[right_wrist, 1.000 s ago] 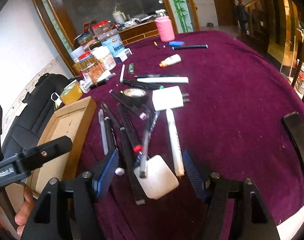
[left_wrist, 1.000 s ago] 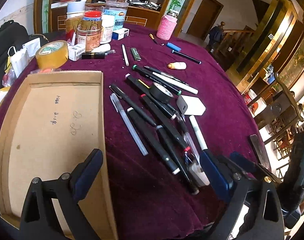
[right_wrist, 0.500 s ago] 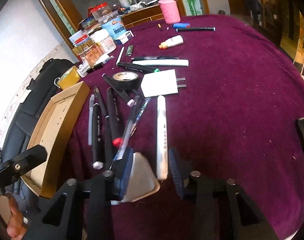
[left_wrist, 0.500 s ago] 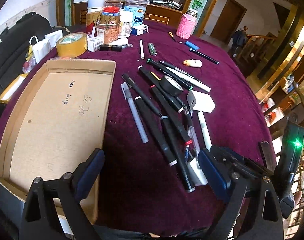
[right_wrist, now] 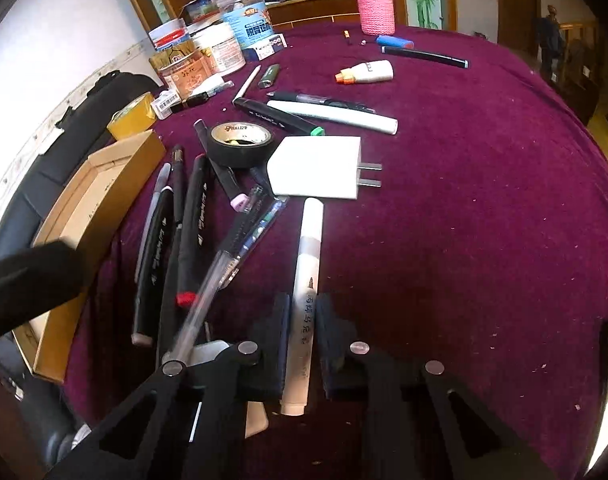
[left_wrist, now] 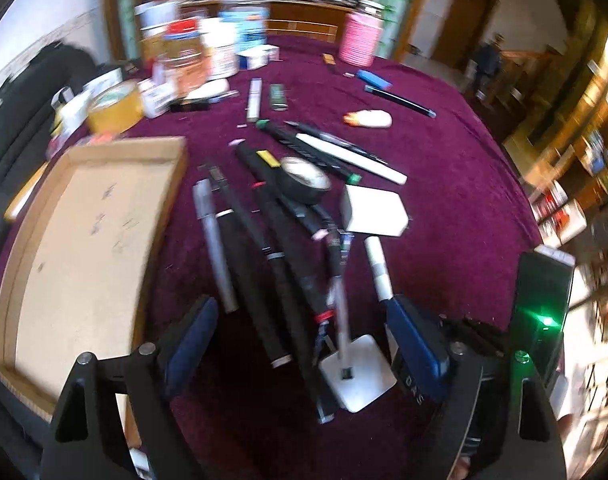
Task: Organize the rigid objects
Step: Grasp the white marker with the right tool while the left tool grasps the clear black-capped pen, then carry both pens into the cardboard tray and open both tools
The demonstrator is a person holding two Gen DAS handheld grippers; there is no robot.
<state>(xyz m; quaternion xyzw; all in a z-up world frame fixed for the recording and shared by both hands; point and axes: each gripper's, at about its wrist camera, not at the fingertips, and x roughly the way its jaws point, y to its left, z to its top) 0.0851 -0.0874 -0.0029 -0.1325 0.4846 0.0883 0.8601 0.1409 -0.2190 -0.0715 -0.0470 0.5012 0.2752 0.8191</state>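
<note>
Several black markers (right_wrist: pixel 192 216) and pens lie in a heap on the purple cloth, with a roll of black tape (right_wrist: pixel 240 145) and a white plug charger (right_wrist: pixel 318 167) beside them. My right gripper (right_wrist: pixel 302 344) is shut on a white marker (right_wrist: pixel 308 264) that points away from me, low over the cloth. My left gripper (left_wrist: pixel 300 344) is open above the near ends of the markers (left_wrist: pixel 260 280); a second white charger (left_wrist: pixel 358 372) lies between its fingers. An empty cardboard tray (left_wrist: pixel 80 240) sits to the left.
Jars, tins and a yellow tape roll (left_wrist: pixel 114 106) crowd the back left. A pink knitted bottle (right_wrist: pixel 375 8), a blue lighter (right_wrist: pixel 394 42), a black pen (right_wrist: pixel 424 56) and a small white bottle (right_wrist: pixel 366 72) lie further back. The cloth's right half (right_wrist: pixel 484 220) is bare.
My right gripper slid right off the white charger and closed on the white marker. My left gripper moved forward and right over the marker heap.
</note>
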